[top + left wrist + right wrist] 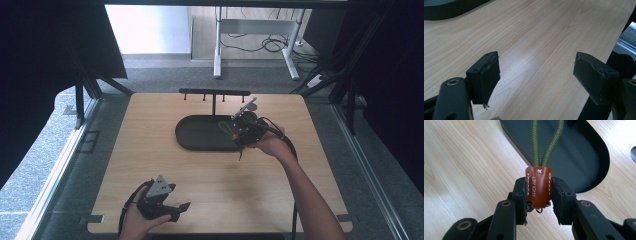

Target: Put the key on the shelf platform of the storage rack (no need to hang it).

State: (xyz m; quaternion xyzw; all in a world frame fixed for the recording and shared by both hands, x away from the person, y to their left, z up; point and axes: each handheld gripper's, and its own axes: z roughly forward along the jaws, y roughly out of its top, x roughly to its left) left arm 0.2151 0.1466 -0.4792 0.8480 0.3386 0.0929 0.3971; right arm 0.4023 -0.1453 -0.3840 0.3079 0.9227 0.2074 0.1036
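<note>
My right gripper (539, 192) is shut on a brown leather tag (538, 185) stitched in white. From the tag a loop of olive green cord (546, 142) runs forward over the black oval tray (586, 162). In the high view the right gripper (244, 129) hovers at the tray's (200, 134) right end, with the green cord (223, 127) showing beside it. My left gripper (172, 207) rests near the table's front edge. Its jaws stand wide apart, open (536, 72), with only bare wood between them.
A black rack (215, 92) with several hanging pegs stands on a post just behind the tray. The wooden table (150, 160) ends close to the left gripper on its front side. Dark curtains and frame legs flank the table.
</note>
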